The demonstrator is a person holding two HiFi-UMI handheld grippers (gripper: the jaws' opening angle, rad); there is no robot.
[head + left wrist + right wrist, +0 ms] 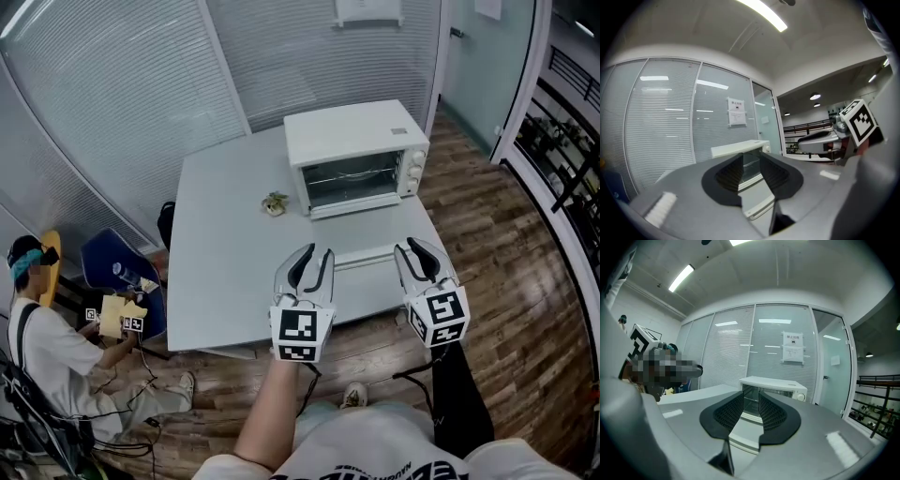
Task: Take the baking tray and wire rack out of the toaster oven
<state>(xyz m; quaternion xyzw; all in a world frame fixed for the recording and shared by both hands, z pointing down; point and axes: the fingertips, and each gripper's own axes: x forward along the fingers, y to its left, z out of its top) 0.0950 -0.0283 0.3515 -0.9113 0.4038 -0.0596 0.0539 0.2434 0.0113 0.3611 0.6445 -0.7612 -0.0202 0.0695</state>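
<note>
Two hand-held grippers sit closest to me, one per hand: the left hand-held gripper and the right hand-held gripper, each with one marker cube on its back. Both have their jaws apart with nothing pinched. Each gripper view looks straight through the gap at the toaster oven.

One baking tray lies flat on the table, right between the two grippers near the front edge and well apart from the one toaster oven. The oven stands toward the far edge with its door folded down. Bars show inside it, which could be the wire rack, but I can't swear to it.

Only the head view gets the one little yellow-green thing on the table left of the oven, the one person seated off the table's left corner, and the wood floor. The gripper views catch just one end of the tray, low in the gap. They do show the ceiling light strips, and the left gripper view has the right hand-held gripper off to its right side.
</note>
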